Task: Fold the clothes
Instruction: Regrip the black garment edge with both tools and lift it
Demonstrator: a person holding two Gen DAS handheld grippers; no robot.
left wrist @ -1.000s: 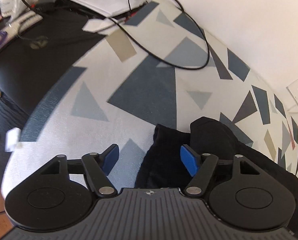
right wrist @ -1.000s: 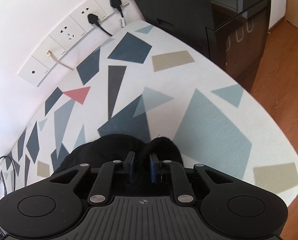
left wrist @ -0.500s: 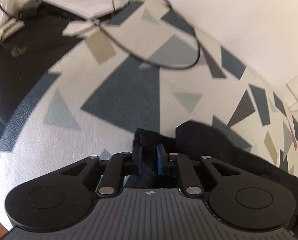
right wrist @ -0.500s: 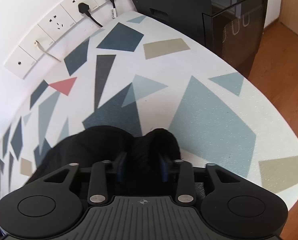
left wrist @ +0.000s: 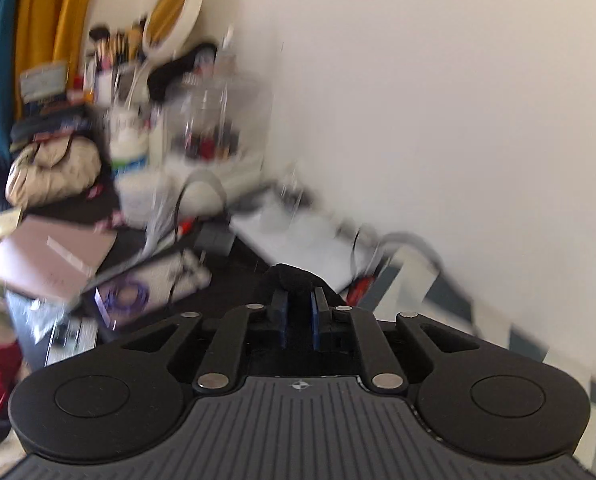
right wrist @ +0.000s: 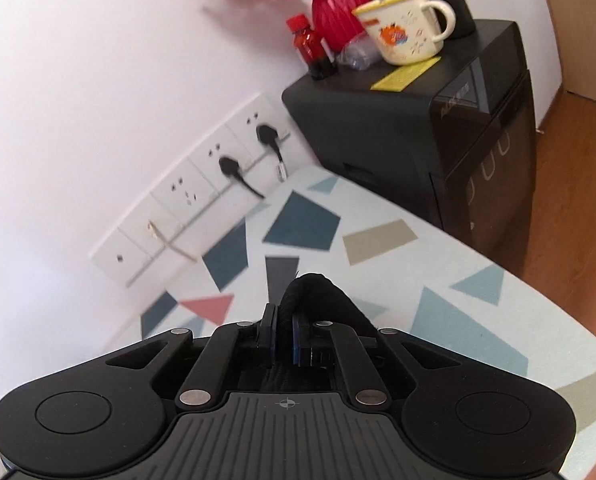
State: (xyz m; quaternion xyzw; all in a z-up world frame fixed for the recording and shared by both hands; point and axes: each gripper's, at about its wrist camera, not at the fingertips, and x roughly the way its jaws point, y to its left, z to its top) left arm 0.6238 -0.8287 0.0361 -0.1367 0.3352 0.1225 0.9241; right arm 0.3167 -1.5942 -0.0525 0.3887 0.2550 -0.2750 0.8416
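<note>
A black garment (left wrist: 291, 274) bunches up between the blue pads of my left gripper (left wrist: 298, 300), which grips it while its jaws ease slightly open. That view is blurred and looks toward the wall and the far desk. My right gripper (right wrist: 283, 320) is shut on another fold of the same black garment (right wrist: 318, 288), which arches over its fingertips above the patterned tablecloth (right wrist: 458, 320). The rest of the garment hangs hidden below both grippers.
A black cabinet (right wrist: 418, 128) stands past the table's right end, with a mug (right wrist: 406, 28) and a red bottle (right wrist: 310, 46) on top. Wall sockets (right wrist: 201, 200) with plugs line the wall. A cluttered desk with a round mirror (left wrist: 173, 12) and white papers (left wrist: 310, 236) lies to the left.
My left gripper closed on the black garment's edge and lifted it, tilting up toward the desk and wall. My right gripper tightened on its fold and tilted up too.
</note>
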